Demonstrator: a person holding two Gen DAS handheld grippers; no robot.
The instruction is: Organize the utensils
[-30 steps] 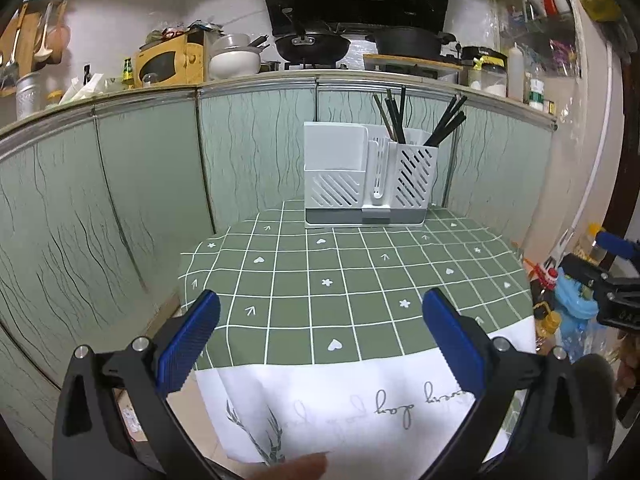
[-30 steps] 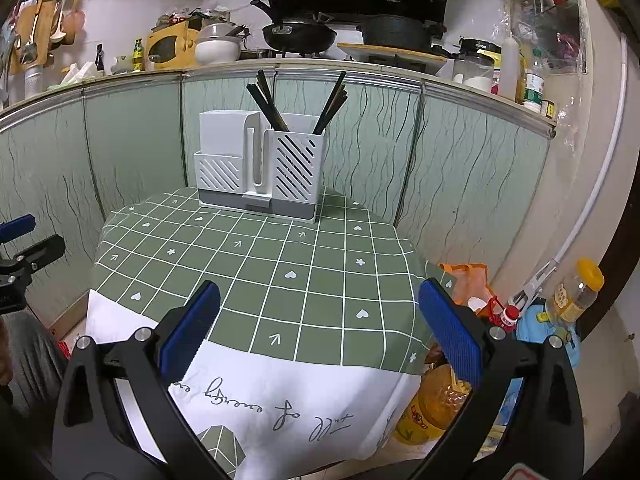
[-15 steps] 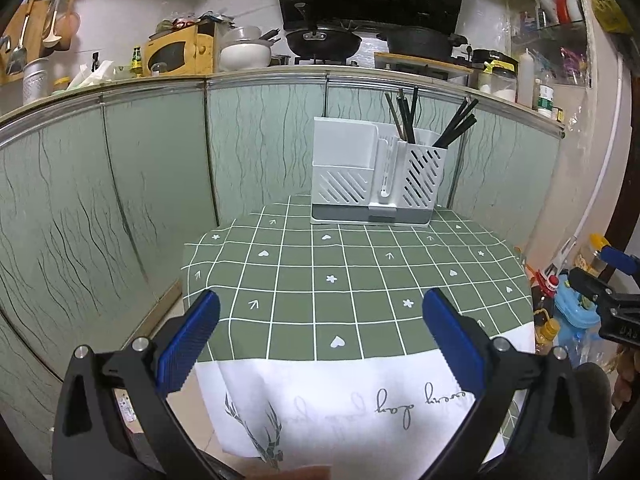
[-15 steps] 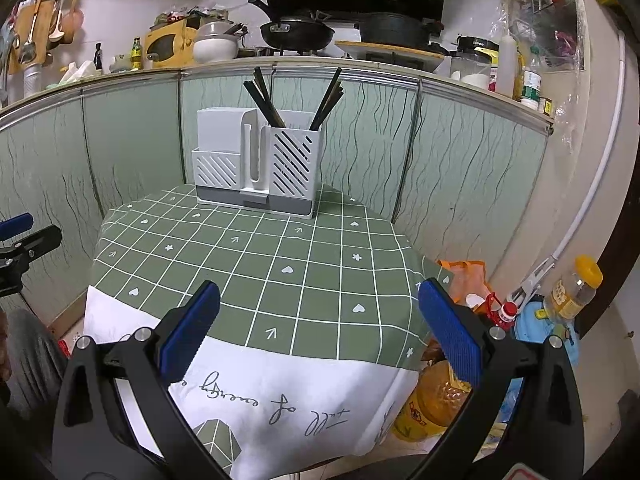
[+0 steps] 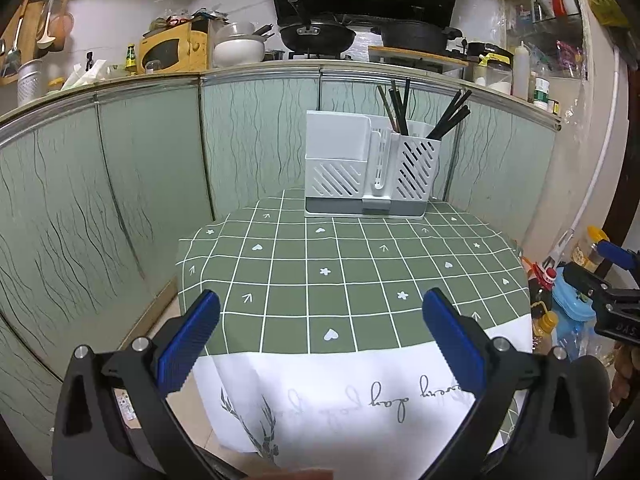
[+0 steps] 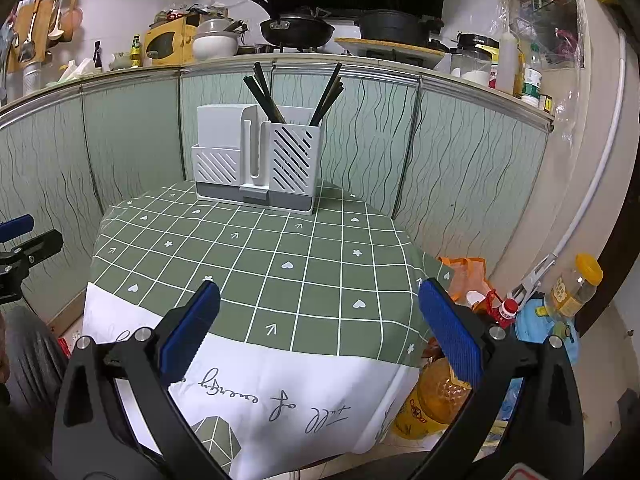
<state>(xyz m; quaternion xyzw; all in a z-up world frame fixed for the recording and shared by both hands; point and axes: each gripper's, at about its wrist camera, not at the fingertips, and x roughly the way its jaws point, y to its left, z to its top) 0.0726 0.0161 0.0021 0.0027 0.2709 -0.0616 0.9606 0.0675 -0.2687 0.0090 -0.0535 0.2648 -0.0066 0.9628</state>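
Observation:
A white slotted utensil holder (image 5: 366, 172) stands at the far edge of the green checked tablecloth (image 5: 344, 276). It also shows in the right wrist view (image 6: 256, 164). Dark chopsticks (image 5: 400, 108) stand in its right compartment, and show in the right wrist view (image 6: 268, 94); its left compartment looks empty. My left gripper (image 5: 320, 336) is open and empty, held near the table's front edge. My right gripper (image 6: 318, 330) is open and empty, near the front right of the table.
Green patterned cabinet panels (image 5: 120, 184) wall the table at the back and left. Bottles and an oil jug (image 6: 440, 396) crowd the floor at the right. The counter above holds pans (image 5: 316, 34) and a yellow microwave (image 5: 172, 50).
Both grippers have drifted slightly; the holder sits a little further right in the left view. Both stay open and empty.

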